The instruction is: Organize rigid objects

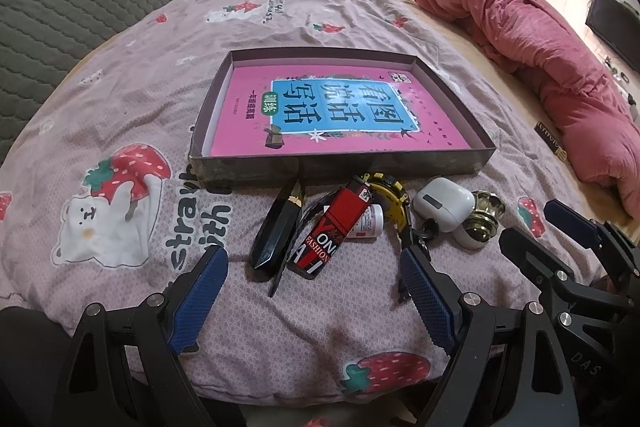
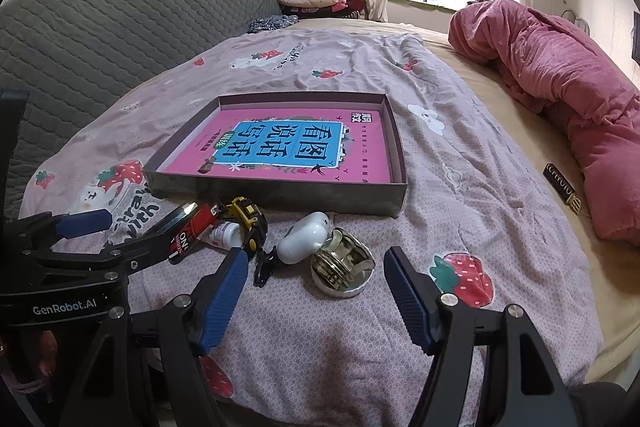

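Jaws of left gripper (image 1: pixel 312 291) and right gripper (image 2: pixel 314 291) gape empty; one box (image 1: pixel 340 167), one book (image 1: pixel 340 107).

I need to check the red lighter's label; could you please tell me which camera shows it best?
The left wrist view: the red lighter lies unobstructed, label facing up. In the right wrist view, the left hand-held gripper hides most of it.

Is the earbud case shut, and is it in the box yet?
Shut: the earbud case shows its lid seam closed. It lies on the bedspread, outside the box.
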Demonstrator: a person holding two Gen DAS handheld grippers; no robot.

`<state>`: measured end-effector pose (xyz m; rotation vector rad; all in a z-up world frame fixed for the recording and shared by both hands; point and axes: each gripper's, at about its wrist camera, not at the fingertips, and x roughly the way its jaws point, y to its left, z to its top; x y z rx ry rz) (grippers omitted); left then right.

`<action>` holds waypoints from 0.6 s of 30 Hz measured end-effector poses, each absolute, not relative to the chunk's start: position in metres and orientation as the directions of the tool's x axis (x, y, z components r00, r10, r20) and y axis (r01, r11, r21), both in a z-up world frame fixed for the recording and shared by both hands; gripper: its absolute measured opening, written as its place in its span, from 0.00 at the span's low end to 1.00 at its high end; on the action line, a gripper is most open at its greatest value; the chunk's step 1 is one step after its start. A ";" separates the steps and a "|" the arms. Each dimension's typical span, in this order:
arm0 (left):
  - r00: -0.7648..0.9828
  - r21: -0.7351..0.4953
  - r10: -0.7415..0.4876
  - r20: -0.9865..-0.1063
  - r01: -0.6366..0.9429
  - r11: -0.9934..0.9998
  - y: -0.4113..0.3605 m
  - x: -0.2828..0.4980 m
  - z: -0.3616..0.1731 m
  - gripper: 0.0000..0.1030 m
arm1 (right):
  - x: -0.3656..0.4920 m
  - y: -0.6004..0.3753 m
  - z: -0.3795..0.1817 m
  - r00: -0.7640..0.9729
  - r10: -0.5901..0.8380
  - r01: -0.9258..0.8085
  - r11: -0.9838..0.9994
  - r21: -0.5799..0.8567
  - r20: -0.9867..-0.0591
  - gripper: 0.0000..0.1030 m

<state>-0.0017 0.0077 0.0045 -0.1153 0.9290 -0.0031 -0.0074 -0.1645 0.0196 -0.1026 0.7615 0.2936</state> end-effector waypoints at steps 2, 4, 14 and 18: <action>0.601 -0.098 -0.051 -0.798 -0.047 0.994 0.008 -0.002 0.005 0.86 | -0.008 -0.165 0.020 0.684 0.225 -0.300 0.954 0.015 -0.694 0.68; 0.600 -0.099 -0.053 -0.798 -0.044 0.994 0.007 -0.001 0.005 0.86 | -0.008 -0.165 0.020 0.684 0.226 -0.300 0.954 0.015 -0.694 0.68; 0.598 -0.100 -0.056 -0.799 -0.040 0.994 0.007 -0.001 0.005 0.86 | -0.008 -0.165 0.020 0.684 0.225 -0.300 0.954 0.014 -0.694 0.68; 0.599 -0.100 -0.057 -0.799 -0.039 0.994 0.006 -0.001 0.006 0.86 | -0.008 -0.165 0.020 0.685 0.224 -0.299 0.954 0.013 -0.693 0.68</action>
